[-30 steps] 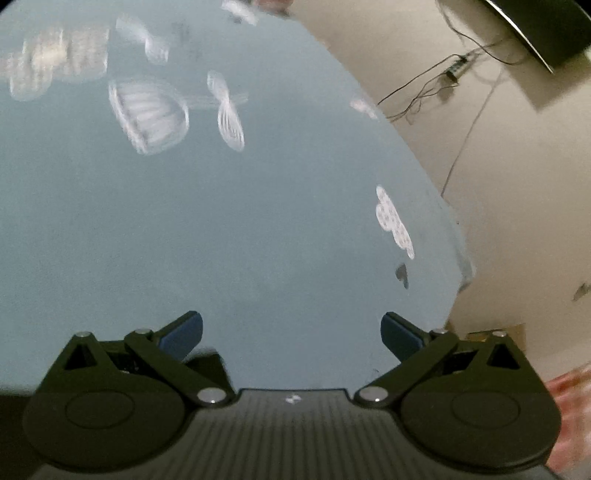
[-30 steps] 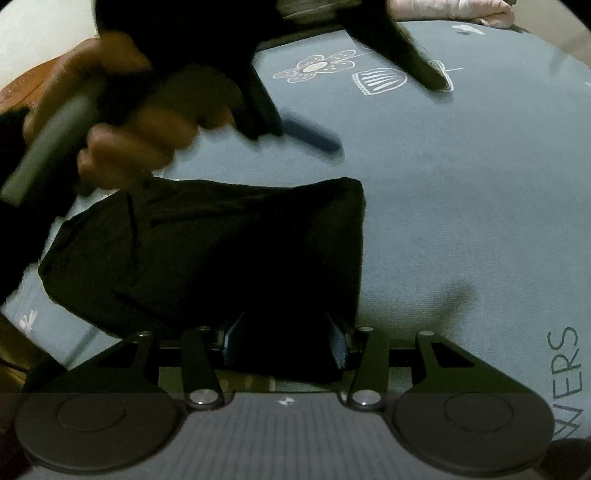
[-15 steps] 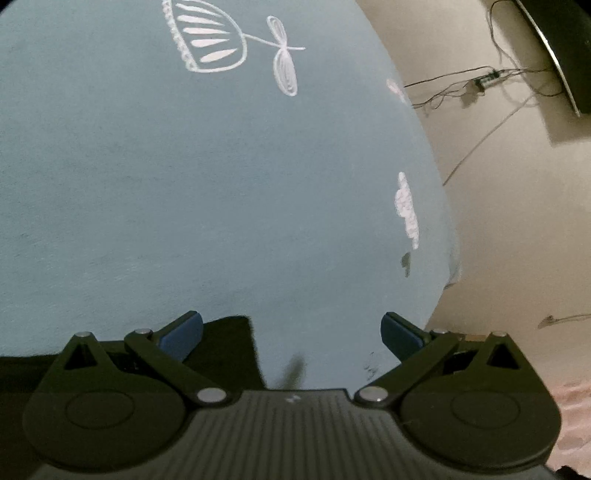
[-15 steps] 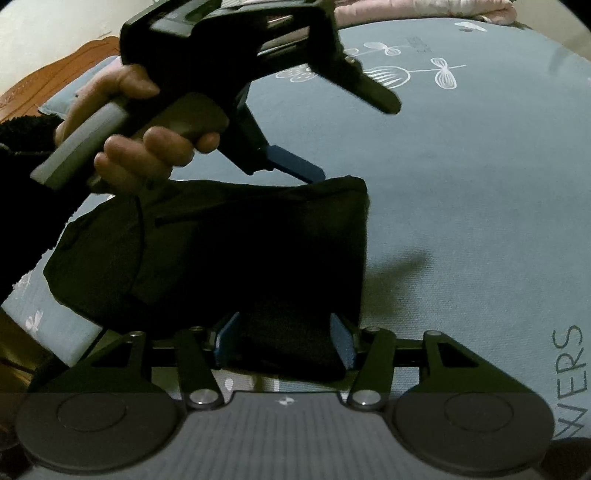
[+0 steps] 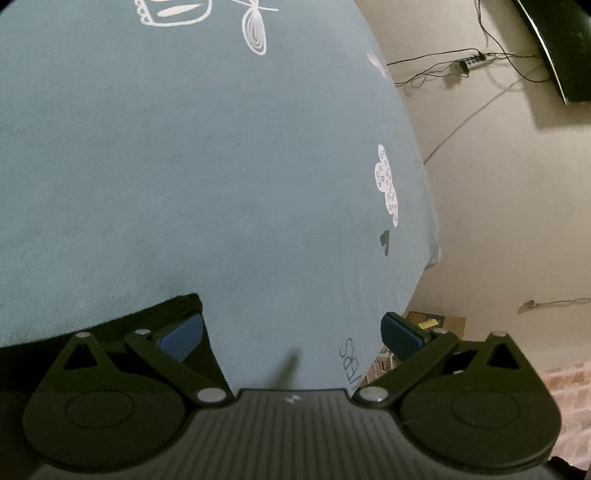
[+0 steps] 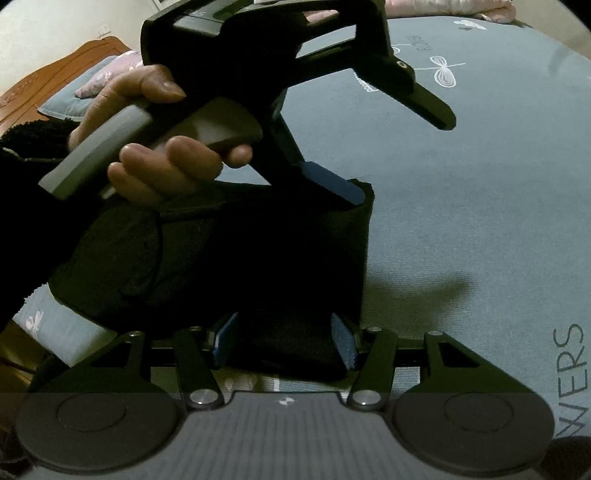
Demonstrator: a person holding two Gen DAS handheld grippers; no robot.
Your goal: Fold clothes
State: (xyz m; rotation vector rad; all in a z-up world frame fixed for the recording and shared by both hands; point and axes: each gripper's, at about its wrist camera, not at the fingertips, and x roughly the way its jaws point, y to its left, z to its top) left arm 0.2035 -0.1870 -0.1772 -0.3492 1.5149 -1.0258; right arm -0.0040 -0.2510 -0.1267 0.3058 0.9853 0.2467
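A black garment (image 6: 229,266) lies folded on the blue printed bedsheet (image 6: 461,206); in the left wrist view only its corner (image 5: 147,317) shows at the lower left. My right gripper (image 6: 285,341) sits at the garment's near edge. A thick fold lies between its blue pads (image 6: 345,343), which flank it loosely after widening. A hand (image 6: 162,170) holds my left gripper (image 6: 399,158) over the garment's far right corner, jaws wide apart. Its lower pad (image 6: 332,182) is right at that corner. From its own camera the left gripper (image 5: 291,332) holds nothing.
The bed's edge (image 5: 424,206) drops off at the right to a beige floor with cables and a power strip (image 5: 469,64). A cardboard box (image 5: 432,321) stands by that edge. Pink bedding (image 6: 461,7) and a wooden headboard (image 6: 55,77) are at the far end.
My left gripper has sunk and tilted down to the garment's far corner, still open. The right gripper's jaws have widened a little around the fold; the right hand stayed put.
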